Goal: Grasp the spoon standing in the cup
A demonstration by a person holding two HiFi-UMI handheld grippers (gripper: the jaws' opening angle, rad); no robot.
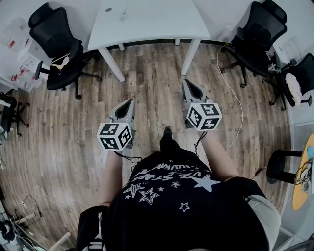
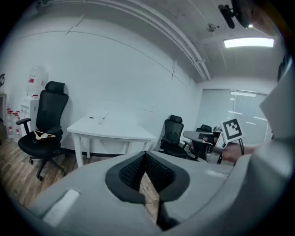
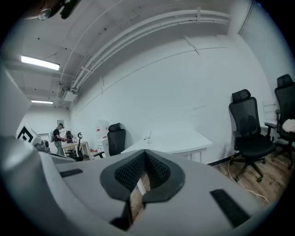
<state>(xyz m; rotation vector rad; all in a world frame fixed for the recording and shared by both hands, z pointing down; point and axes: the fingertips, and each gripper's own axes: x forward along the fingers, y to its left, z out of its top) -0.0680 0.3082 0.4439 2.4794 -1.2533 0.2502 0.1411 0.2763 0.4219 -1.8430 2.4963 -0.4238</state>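
I make out no cup or spoon for certain. A thin pale object (image 1: 122, 12) lies or stands on the white table (image 1: 147, 27) far ahead, beside a small dark spot (image 1: 108, 9); both are too small to identify. The thin object (image 2: 105, 118) also shows in the left gripper view, and again (image 3: 149, 135) in the right gripper view. My left gripper (image 1: 131, 102) hangs over the wood floor, well short of the table, its jaws shut and empty (image 2: 145, 153). My right gripper (image 1: 186, 82) is held level with it, also shut on nothing (image 3: 145, 152).
Black office chairs stand left (image 1: 59, 46) and right (image 1: 260, 34) of the table, with another chair (image 1: 299, 78) at the far right. A pale cable (image 1: 236, 100) runs across the floor on the right. A black stool (image 1: 279, 164) and a round wooden top (image 1: 301, 179) sit at the right edge.
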